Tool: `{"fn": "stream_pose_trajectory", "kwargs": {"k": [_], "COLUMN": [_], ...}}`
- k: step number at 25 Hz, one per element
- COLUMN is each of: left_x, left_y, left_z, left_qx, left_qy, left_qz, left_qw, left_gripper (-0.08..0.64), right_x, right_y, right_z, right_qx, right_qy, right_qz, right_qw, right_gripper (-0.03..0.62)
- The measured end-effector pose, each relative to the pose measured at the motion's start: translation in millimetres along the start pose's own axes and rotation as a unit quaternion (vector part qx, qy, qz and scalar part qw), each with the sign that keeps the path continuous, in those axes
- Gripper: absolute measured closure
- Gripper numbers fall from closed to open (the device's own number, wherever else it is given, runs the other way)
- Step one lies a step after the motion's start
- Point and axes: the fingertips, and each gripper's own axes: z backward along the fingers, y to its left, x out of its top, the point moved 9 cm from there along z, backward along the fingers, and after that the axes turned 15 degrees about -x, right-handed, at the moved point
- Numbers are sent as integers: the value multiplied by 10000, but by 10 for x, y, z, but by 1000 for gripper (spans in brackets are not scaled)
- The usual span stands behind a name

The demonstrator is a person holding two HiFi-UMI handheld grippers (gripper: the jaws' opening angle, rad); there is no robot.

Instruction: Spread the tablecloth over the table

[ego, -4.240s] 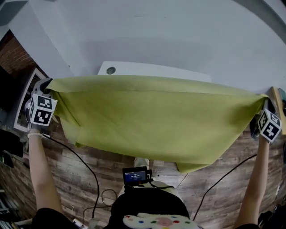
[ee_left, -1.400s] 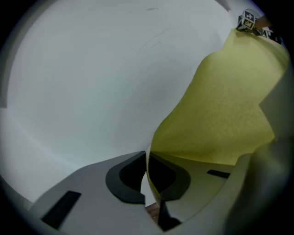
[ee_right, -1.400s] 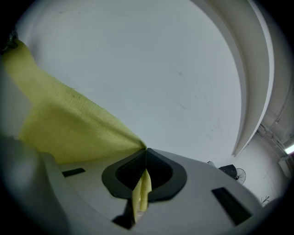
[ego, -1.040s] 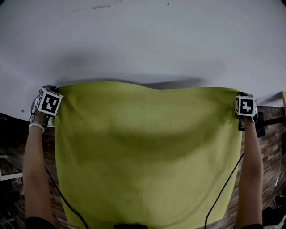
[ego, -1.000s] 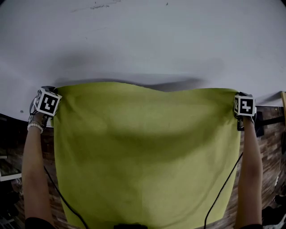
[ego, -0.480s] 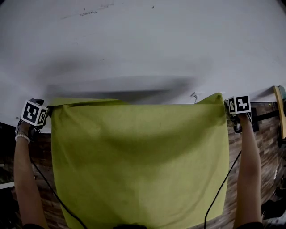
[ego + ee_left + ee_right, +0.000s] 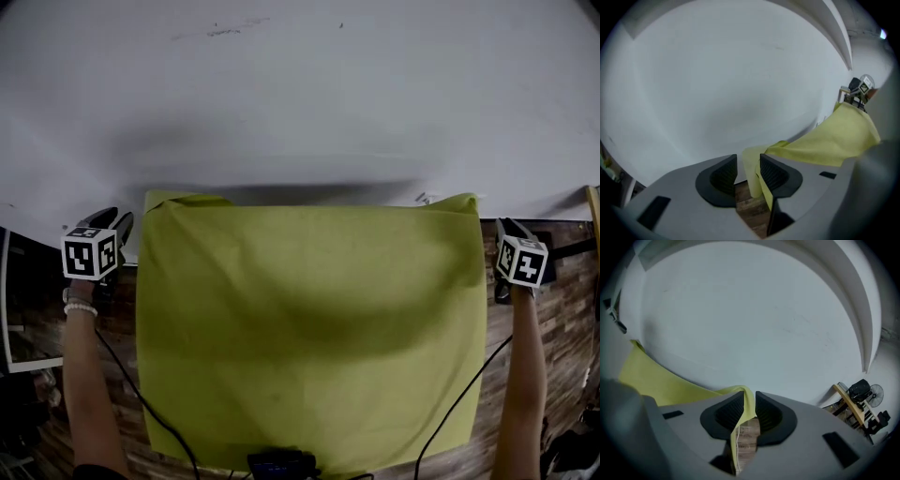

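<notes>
Flanking tablecloth (image 7: 309,319) at 9 and 3 o'clock: my left gripper (image 7: 118,225), right gripper (image 7: 509,229); corners now released, jaws ajar, just narrowing, empty.

A wood-plank floor (image 7: 553,319) lay below. A black left cable (image 7: 141,408) trailed over the floor's left side, and a black right cable (image 7: 459,403) ran over its right side. A dark device (image 7: 281,463) showed at the floor's near middle. At the floor's far left stood a white-framed panel (image 7: 6,309). At its right stood a wooden shelf (image 7: 855,408) with a small fan (image 7: 874,393).
</notes>
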Motion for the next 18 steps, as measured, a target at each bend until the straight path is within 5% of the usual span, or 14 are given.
{"fn": "stream_pose_trajectory", "kwargs": {"k": [5,12,14,15,18], "left_x": [-157,-514,-801,-968,-1484], "left_y": [-304,-1131,-1348,-1452,-1710], "left_z": [436,904,1006,1064,1259], "left_qx": [180,188,201,189,293], "left_qy": [-596,-972,-905,-826,-499], "left_qz": [230,87,243,307,445], "left_qw": [9978,9951,9954,9959,9973], "left_gripper": [534,541,522,444,376], "right_x": [-252,-700,-918,-1033,-1397], "right_y": [-6,-31,-31,-35,-106], "right_z": [555,1169,1292,1355,1535], "right_qx": [385,989,1154,1250,1503], "right_qy": [-464,-744,-647,-589,-391], "right_qz": [-379,-723,-691,-690,-752], "right_qw": [9975,9897,9888,9880,9850], "right_gripper": [537,545,543,538,453]}}
